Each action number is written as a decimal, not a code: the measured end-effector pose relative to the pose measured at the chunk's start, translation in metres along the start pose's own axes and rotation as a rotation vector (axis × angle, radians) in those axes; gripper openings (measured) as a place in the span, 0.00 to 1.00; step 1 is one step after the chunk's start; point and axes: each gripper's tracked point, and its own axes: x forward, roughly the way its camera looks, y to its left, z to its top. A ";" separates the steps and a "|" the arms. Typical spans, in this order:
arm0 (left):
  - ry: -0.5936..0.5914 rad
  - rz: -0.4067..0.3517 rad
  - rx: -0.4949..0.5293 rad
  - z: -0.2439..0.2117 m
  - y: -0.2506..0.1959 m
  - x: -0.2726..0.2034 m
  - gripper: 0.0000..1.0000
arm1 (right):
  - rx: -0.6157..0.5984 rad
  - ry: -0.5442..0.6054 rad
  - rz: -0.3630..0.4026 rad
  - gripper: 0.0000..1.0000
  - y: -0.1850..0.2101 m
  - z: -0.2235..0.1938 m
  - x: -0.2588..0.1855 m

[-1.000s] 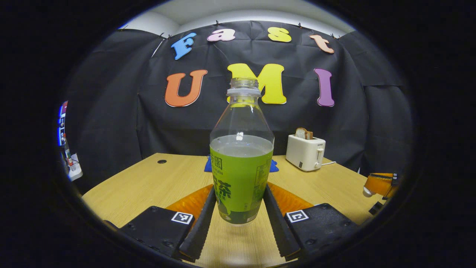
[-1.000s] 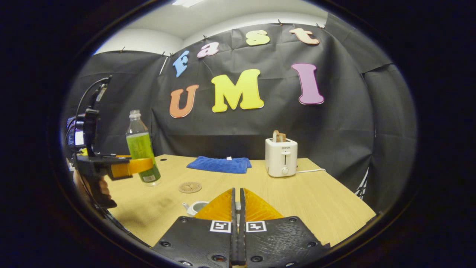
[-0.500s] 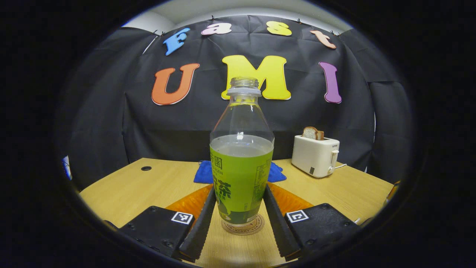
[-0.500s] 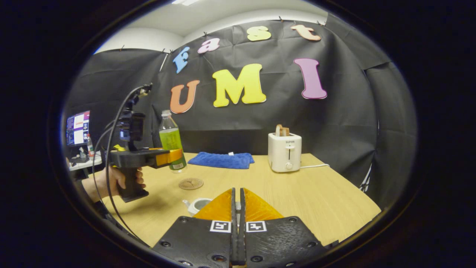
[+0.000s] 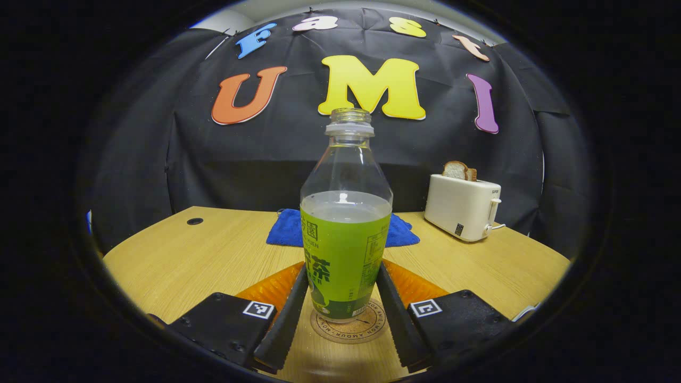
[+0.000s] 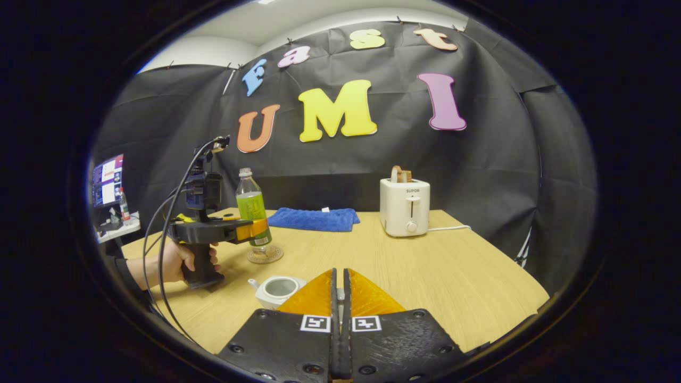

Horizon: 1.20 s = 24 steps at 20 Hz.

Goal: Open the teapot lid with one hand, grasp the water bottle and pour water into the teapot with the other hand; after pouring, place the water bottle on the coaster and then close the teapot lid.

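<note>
Step in hand: your left tongs grip the water bottle over the coaster; release next, then your clenched right tongs, whose load is hidden, go to the open teapot.

Both views toward shared toaster

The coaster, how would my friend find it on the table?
Start at the white toaster, then look toward the blue cloth in front of the black wall. Nearer than the cloth stands the green-labelled bottle; the coaster is the flat round disc under it, with writing around its rim.
</note>
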 end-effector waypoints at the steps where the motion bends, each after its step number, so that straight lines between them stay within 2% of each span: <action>1: 0.002 -0.001 0.007 -0.001 -0.002 0.000 0.78 | -0.001 0.001 0.003 0.00 0.001 0.000 0.000; 9: 0.035 -0.005 0.020 -0.011 -0.006 -0.003 0.80 | -0.007 -0.011 0.003 0.00 0.002 0.005 -0.004; 10: 0.039 -0.004 0.018 -0.013 -0.005 -0.004 0.92 | -0.009 -0.014 0.004 0.00 0.003 0.006 -0.004; 11: 0.046 -0.006 0.011 -0.015 -0.005 -0.007 0.99 | -0.010 -0.019 0.007 0.00 0.005 0.008 -0.005; 15: 0.083 -0.002 -0.004 -0.020 -0.003 -0.037 1.00 | -0.020 -0.049 0.040 0.00 0.019 0.021 -0.003; 21: -0.009 0.091 0.014 0.004 0.039 -0.114 1.00 | -0.035 -0.071 0.113 0.00 0.052 0.033 0.014; 24: -0.050 0.163 0.016 0.013 0.064 -0.150 1.00 | -0.034 -0.057 0.141 0.00 0.066 0.029 0.023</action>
